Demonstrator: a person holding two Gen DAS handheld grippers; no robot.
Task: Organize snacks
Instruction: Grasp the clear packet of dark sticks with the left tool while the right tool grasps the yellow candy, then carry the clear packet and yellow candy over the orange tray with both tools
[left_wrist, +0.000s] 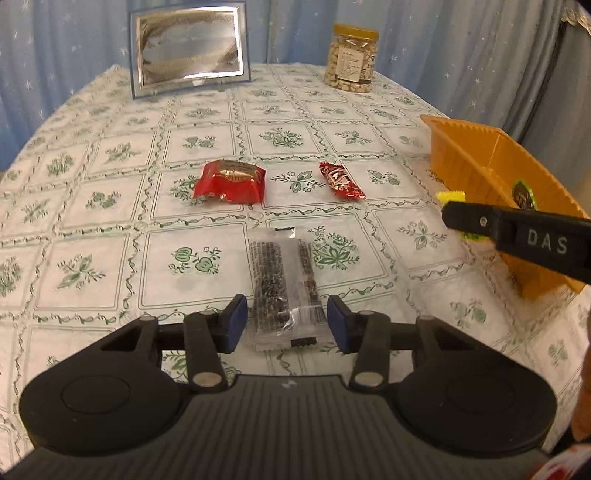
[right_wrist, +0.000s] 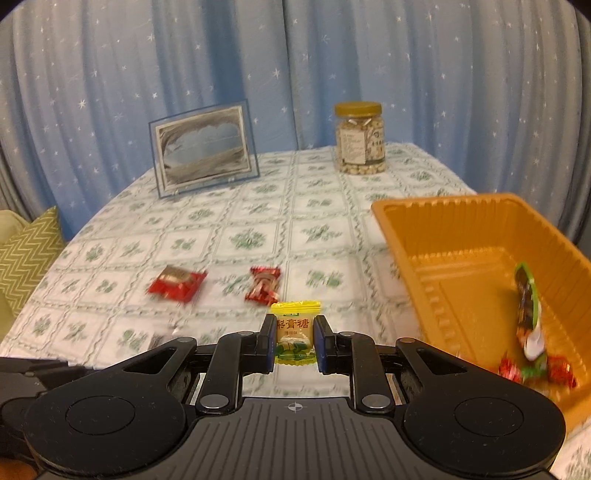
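My left gripper (left_wrist: 287, 317) is open, its blue pads on either side of a clear packet of dark sesame bars (left_wrist: 282, 288) lying on the tablecloth. Beyond it lie a red snack bag (left_wrist: 231, 181) and a small red candy bar (left_wrist: 341, 181). My right gripper (right_wrist: 294, 339) is shut on a yellow candy packet (right_wrist: 295, 332), held above the table left of the orange tray (right_wrist: 424, 236). The tray holds a green-edged dark wrapper (right_wrist: 526, 295) and small red candies (right_wrist: 557, 371). The right gripper also shows in the left wrist view (left_wrist: 454, 214) beside the tray (left_wrist: 465, 158).
A framed picture (left_wrist: 188, 46) and a jar of nuts (left_wrist: 352, 57) stand at the far edge of the table, with a blue starred curtain behind. A green zigzag cushion (right_wrist: 26, 254) lies off the table's left side.
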